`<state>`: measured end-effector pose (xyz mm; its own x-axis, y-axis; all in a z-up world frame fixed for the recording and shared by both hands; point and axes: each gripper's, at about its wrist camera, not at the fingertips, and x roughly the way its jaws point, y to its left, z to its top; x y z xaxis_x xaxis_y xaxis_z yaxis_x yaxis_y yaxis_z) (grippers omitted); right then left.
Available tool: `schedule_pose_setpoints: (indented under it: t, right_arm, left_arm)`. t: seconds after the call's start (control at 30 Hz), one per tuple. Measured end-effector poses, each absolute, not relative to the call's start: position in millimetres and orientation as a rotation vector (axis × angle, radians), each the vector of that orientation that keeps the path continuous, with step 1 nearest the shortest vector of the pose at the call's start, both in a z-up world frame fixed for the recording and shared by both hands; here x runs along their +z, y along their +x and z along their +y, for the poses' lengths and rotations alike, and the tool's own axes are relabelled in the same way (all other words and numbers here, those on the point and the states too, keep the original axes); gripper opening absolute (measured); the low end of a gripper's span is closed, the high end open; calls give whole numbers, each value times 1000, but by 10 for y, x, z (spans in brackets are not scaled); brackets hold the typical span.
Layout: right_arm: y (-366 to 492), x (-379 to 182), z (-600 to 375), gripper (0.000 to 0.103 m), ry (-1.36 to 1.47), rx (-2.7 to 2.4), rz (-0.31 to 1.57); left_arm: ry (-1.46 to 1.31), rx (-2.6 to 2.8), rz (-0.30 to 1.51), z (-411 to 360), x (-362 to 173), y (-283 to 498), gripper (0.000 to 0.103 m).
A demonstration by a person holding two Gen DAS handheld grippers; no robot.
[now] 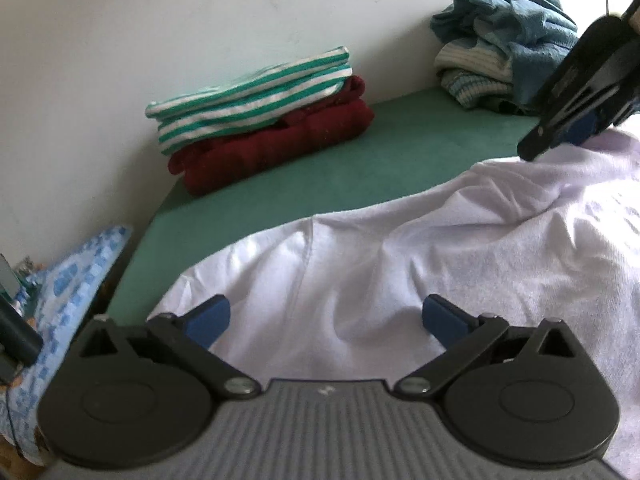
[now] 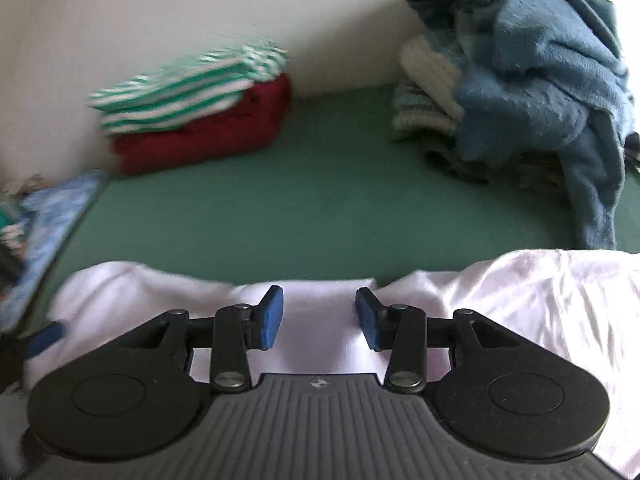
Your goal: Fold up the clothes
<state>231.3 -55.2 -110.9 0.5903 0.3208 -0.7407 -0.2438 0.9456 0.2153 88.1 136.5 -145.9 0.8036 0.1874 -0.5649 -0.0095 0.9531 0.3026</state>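
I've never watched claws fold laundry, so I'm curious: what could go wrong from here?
Both claws are open, so neither holds the white shirt. The right claw has only a rumpled edge between its pads and may pinch several layers or slip off. The left claw stands wide over smooth cloth and may close on nothing. A lopsided pull could drag the shirt toward the unfolded blue heap.

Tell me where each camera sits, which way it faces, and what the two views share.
Left wrist: on the left claw, facing down across the white garment; its own open fingers show, plus the right claw.
Right wrist: on the right claw, over the garment's far edge toward the wall; own fingers apart.
Shared: striped-on-red folded stack, blue pile, green surface.
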Motion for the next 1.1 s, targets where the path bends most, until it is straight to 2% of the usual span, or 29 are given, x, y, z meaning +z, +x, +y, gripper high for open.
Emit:
schedule_pose_setpoints:
  t: [0.07,0.13,0.2,0.27,0.33,0.6,0.77,0.8,0.83,0.87,1.1]
  right_arm:
    - [2343,-1172,-532,44,95,321,885]
    - [2356,-1214,-522,55,103,339,885]
    - [2396,-1223,-534,61,125,375,884]
    - [2439,-1174,-603,58,169,374,868]
    - [2489,-1141,-644,46,218,377,850]
    - [2332,-1203,-553,44,94,416,913]
    - [2037,-1253,-661,42,88,399,871]
    - [2046,-1262,-651,34,87,391,870]
    - [2067,-1259,-635,12,86,378,873]
    - [2084,-1244,-636,5,97,374,872]
    - [2429,-752,-601,5,253,495,715]
  left_arm:
    - [299,112,628,1359,-1459,873,102]
    - [292,111,630,1373,-1456,876,102]
    - [286,111,632,1380,-1456,876,102]
    - [280,112,634,1387,-1456,877,102]
    - [274,112,636,1394,-1456,877,102]
    - [290,119,628,1372,-1457,868,102]
    - [297,121,626,1366,-1459,863,102]
    - [298,122,625,1365,-1460,862,102]
    - [299,122,625,1364,-1460,861,102]
    - [300,122,624,1362,-1461,860,102]
    - [320,133,627,1336,-1446,853,102]
